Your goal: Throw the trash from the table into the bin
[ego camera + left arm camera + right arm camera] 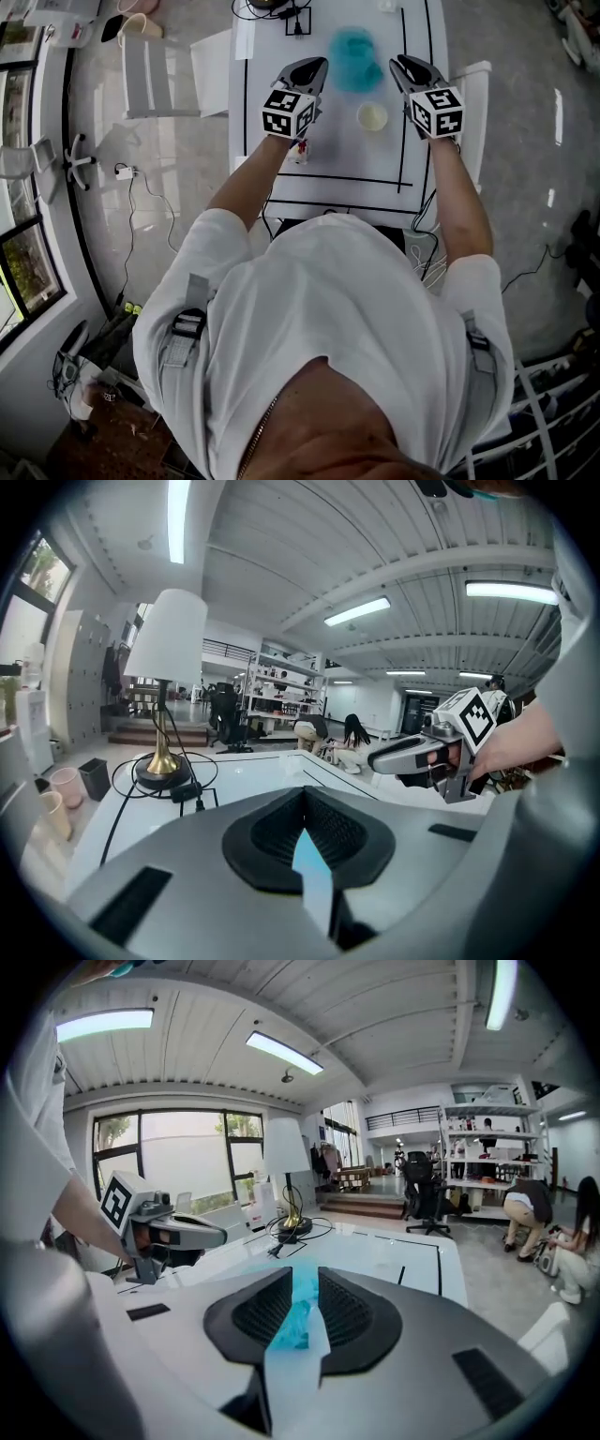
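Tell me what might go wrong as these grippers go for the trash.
The jaws of the right gripper stand only slightly apart facing the teal trash; so narrow a gap may shove it across the table instead of taking it. The small pale cup sits between the grippers; the shut left gripper, sweeping toward the trash, might knock it over.
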